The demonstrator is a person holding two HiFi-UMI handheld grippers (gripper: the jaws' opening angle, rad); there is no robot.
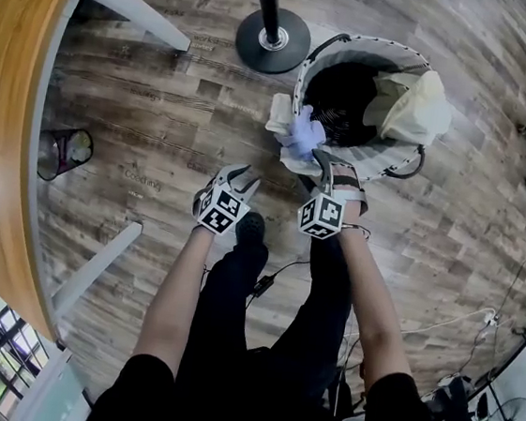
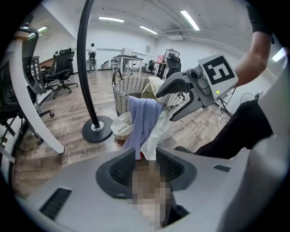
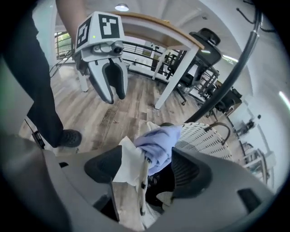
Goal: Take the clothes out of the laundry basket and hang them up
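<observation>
Cloths are left ungripped at the basket.

The left gripper is held over the floor, short of the basket, its jaws a little apart with nothing between them. The right gripper is held at the basket's near rim, its jaws spread wide. A lavender cloth and a white cloth are seen between them, pinched by neither jaw. Both cloths are draped over that near rim. A cream garment is heaped over the basket's right side. Farther off, a stand's round black base is seen on the floor.
</observation>
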